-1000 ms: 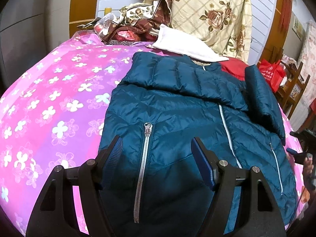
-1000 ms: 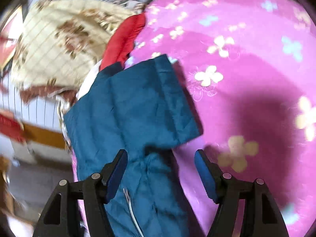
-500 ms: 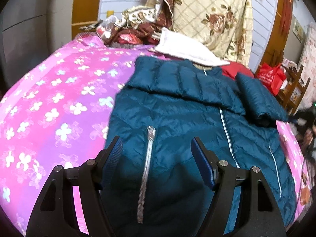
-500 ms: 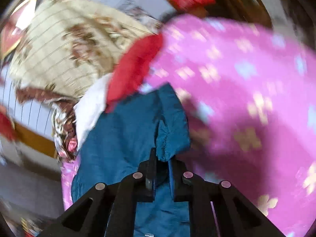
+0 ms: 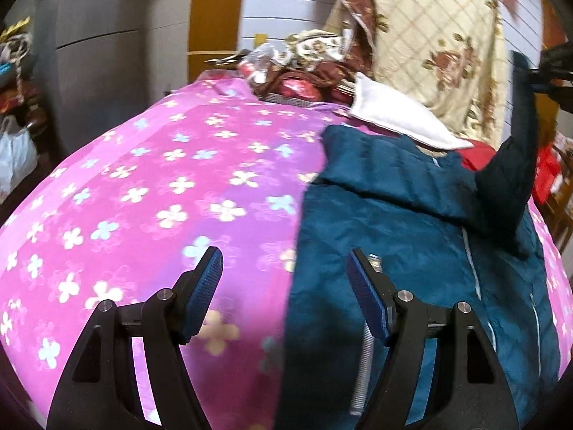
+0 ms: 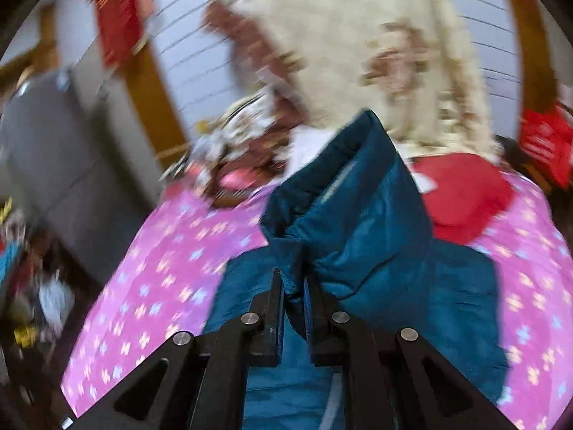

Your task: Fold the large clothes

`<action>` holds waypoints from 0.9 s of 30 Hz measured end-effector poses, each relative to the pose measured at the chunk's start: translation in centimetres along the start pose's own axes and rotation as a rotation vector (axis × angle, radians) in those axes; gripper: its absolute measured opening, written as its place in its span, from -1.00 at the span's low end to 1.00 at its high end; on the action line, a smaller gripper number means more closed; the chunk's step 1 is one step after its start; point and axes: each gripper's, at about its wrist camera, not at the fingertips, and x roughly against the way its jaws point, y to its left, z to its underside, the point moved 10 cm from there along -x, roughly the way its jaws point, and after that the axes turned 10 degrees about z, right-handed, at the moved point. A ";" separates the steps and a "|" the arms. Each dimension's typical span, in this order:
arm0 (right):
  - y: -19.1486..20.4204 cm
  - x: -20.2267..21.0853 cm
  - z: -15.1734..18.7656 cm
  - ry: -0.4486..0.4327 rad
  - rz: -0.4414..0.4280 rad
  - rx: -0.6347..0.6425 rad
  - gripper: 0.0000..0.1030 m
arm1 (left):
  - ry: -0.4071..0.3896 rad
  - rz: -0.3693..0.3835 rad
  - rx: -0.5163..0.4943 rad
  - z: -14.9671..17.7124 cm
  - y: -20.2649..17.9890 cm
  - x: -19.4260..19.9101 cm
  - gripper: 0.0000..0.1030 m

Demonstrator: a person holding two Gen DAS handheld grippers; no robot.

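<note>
A dark teal puffer jacket lies face up on the pink flowered bedspread, its left sleeve folded across the chest. My left gripper is open and empty, low over the jacket's left edge near the hem. My right gripper is shut on the jacket's right sleeve and holds it lifted above the bed. In the left wrist view that raised sleeve hangs from the right gripper at the far right.
A white pillow, a red cushion and a cream flowered quilt are piled at the head of the bed. Grey cabinets stand at the left. A red bag hangs at the right.
My right gripper closed on the right sleeve and lifted it up off the bed. My left gripper shifted left, from over the jacket's front to its left edge.
</note>
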 end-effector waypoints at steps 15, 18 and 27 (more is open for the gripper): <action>11.5 -18.9 13.6 0.322 0.004 0.105 -0.37 | -0.019 -0.028 0.172 -1.4 6.4 0.1 0.39; 12.1 -17.8 13.7 0.302 -0.063 0.067 0.01 | -0.005 -0.034 0.177 -1.2 6.7 -0.1 0.39; 9.1 -12.8 10.0 0.158 -0.024 0.015 0.01 | 0.008 -0.030 0.170 -0.8 6.0 -0.5 0.39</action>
